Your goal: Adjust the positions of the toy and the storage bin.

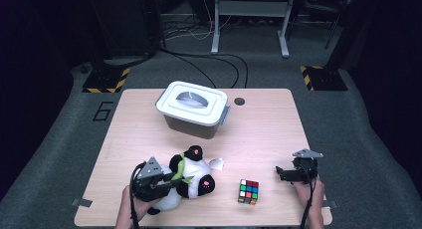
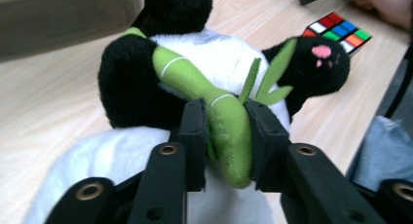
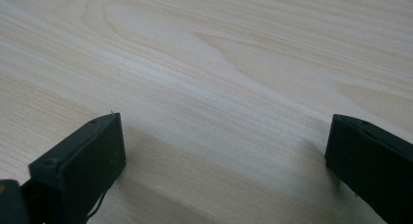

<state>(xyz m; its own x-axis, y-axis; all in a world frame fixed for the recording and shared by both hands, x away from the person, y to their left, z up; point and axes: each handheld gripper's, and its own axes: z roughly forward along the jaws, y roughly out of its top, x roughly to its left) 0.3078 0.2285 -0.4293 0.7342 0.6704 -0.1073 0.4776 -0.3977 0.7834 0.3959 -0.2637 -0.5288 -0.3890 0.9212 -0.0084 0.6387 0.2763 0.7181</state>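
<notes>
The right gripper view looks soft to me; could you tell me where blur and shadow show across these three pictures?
Right gripper view: wood grain sharp, jaws blurred, soft shadows beside them on the table. Left gripper view: green bamboo fairly crisp, cube softer. High view: table lit, surroundings dark.

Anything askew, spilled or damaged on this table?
Nothing spilled or broken. The black-and-white plush panda lies toppled on the wooden table, the left gripper clamping only its green bamboo stalk. The lidded grey plastic box sits skewed to the table edges.
</notes>
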